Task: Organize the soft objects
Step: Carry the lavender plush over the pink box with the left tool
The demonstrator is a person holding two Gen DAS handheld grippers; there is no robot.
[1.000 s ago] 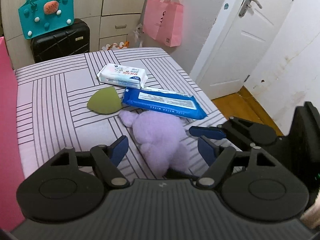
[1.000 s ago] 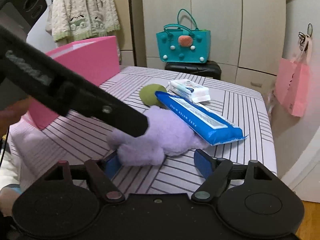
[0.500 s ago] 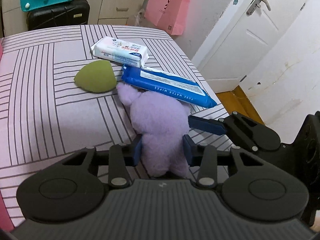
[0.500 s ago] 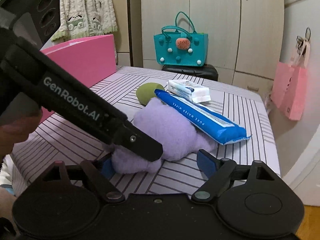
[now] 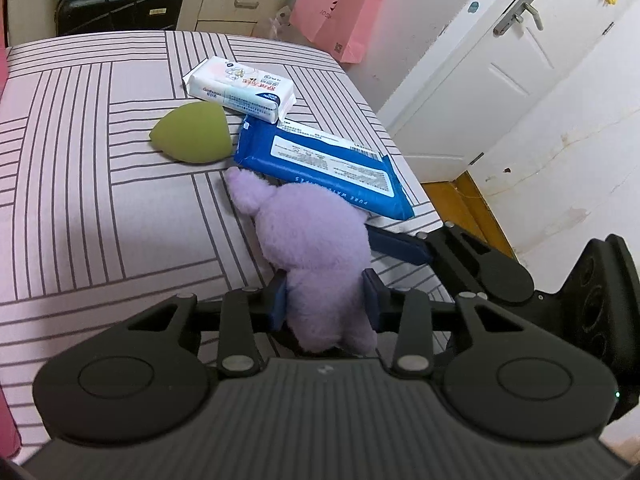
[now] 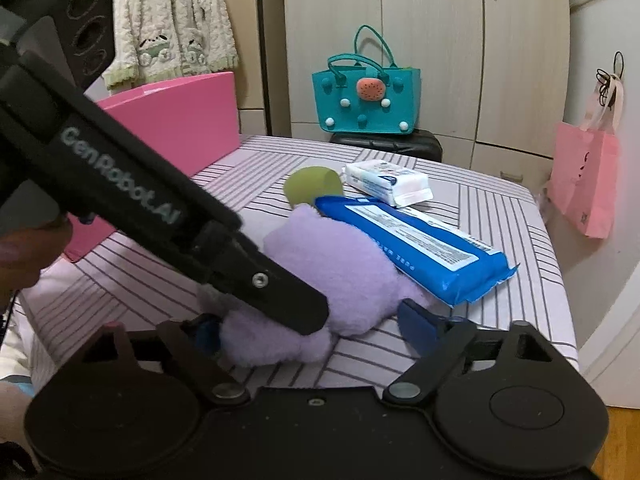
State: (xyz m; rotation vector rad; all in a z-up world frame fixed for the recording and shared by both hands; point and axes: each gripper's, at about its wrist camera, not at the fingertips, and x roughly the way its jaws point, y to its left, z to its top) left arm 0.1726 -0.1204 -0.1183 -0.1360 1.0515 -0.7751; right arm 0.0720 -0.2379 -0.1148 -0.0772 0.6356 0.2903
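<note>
A purple plush toy (image 5: 316, 240) lies on the striped bed; it also shows in the right wrist view (image 6: 340, 264). My left gripper (image 5: 325, 304) is shut on its near end, blue pads pressing both sides. My right gripper (image 6: 312, 326) is open, its fingers on either side of the same plush, close to it. A green teardrop sponge (image 5: 192, 138), a blue wet-wipes pack (image 5: 324, 164) and a white tissue pack (image 5: 240, 88) lie just beyond the plush. The blue pack touches the plush.
A pink box (image 6: 176, 120) stands on the bed's left side. A teal bag (image 6: 366, 100) sits on a black suitcase (image 5: 116, 4) behind the bed. A pink paper bag (image 5: 340, 8) hangs by the white door (image 5: 500, 64). The bed edge (image 5: 400, 152) drops to the floor at right.
My left gripper moved forward over the plush and closed on it. The right gripper stayed open beside the plush.
</note>
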